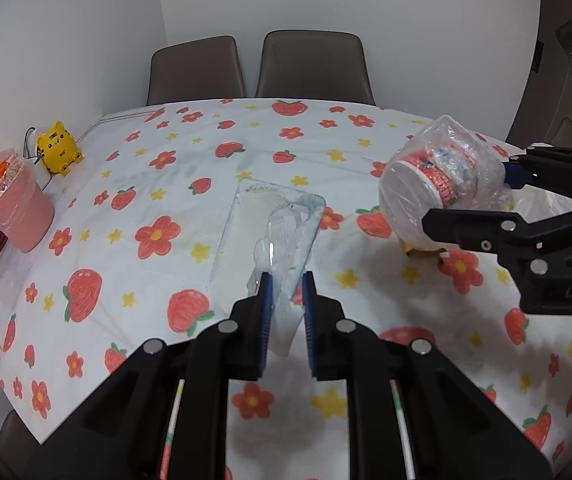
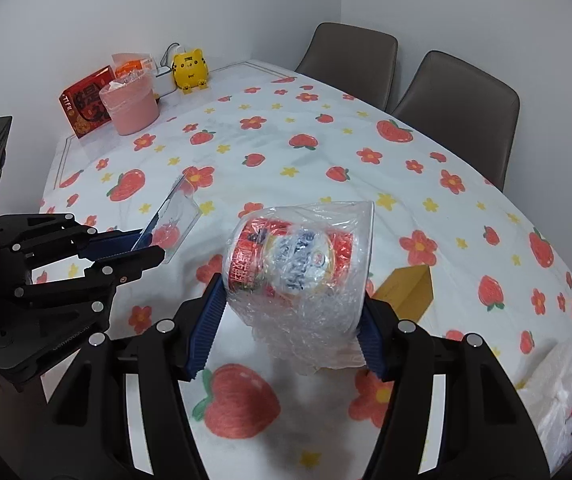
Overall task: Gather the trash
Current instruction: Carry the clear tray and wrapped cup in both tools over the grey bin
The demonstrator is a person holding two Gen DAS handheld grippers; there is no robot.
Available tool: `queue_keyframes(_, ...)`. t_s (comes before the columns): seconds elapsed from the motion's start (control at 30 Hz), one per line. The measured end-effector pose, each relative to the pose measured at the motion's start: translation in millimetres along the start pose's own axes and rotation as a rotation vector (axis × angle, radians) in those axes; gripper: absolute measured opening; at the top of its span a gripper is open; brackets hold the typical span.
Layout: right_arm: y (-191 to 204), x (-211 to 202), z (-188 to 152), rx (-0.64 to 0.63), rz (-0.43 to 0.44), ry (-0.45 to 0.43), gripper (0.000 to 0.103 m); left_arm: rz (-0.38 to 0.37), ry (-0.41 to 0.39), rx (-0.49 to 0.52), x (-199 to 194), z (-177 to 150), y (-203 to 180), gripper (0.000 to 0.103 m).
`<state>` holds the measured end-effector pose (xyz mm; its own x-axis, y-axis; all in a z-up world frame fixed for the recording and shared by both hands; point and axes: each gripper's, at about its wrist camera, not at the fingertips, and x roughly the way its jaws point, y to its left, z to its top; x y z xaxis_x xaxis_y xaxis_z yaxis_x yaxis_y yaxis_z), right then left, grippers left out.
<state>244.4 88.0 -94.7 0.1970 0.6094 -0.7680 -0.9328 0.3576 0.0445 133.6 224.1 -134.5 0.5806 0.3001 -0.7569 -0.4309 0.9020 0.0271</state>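
My left gripper point(image 1: 286, 278) is shut on a clear plastic blister pack point(image 1: 274, 216) and holds it tilted above the strawberry-print tablecloth point(image 1: 166, 184). In the right wrist view the same gripper point(image 2: 146, 246) comes in from the left with the pack point(image 2: 176, 212) slanting up from its blue pads. My right gripper point(image 2: 292, 292) is shut on a red-and-white instant noodle cup wrapped in a crumpled clear bag point(image 2: 298, 252), lying sideways between the pads and off the table. From the left wrist view the cup point(image 1: 426, 184) shows its white bottom at the right.
A pink bin with a liner point(image 2: 130, 108) stands at the table's far left corner, beside a red box point(image 2: 84, 106) and a yellow tiger toy point(image 2: 190, 66). A small cardboard box point(image 2: 410, 292) lies behind the cup. A white plastic bag point(image 2: 566, 400) sits at the near right edge. Two chairs point(image 1: 314, 64) line the far side.
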Motion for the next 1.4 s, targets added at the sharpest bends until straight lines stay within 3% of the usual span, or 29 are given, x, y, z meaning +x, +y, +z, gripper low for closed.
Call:
queue_keyframes(0.3, -11.6, -89.9, -65.9, 0.12, -0.089, -0.035, 0.058, -0.116, -0.002, 0.138, -42.5, -18.3, -79.9, 0.015)
queue_keyframes(0.6, -46.8, -207.9, -168.7, 0.307, -0.249, -0.096, 0.058, -0.298, -0.058, 0.371, -97.7, -32.4, -222.7, 0.015)
queue_keyframes(0.97, -90.9, -391.7, -375.0, 0.612, -0.549, -0.127, 0.058, -0.576, -0.085, 0.654, -186.2, -106.7, -450.0, 0.015)
queue_keyframes(1.2, -85.8, -488.8, -498.4, 0.821, -0.753, -0.125, 0.058, -0.76, -0.072, 0.83, -238.5, -172.3, -587.6, 0.015)
queue_keyframes(1.4, -76.1, -548.7, -581.5, 1.024, -0.916, -0.133, 0.058, -0.911, -0.057, 1.028, -274.9, -221.3, -684.0, 0.015)
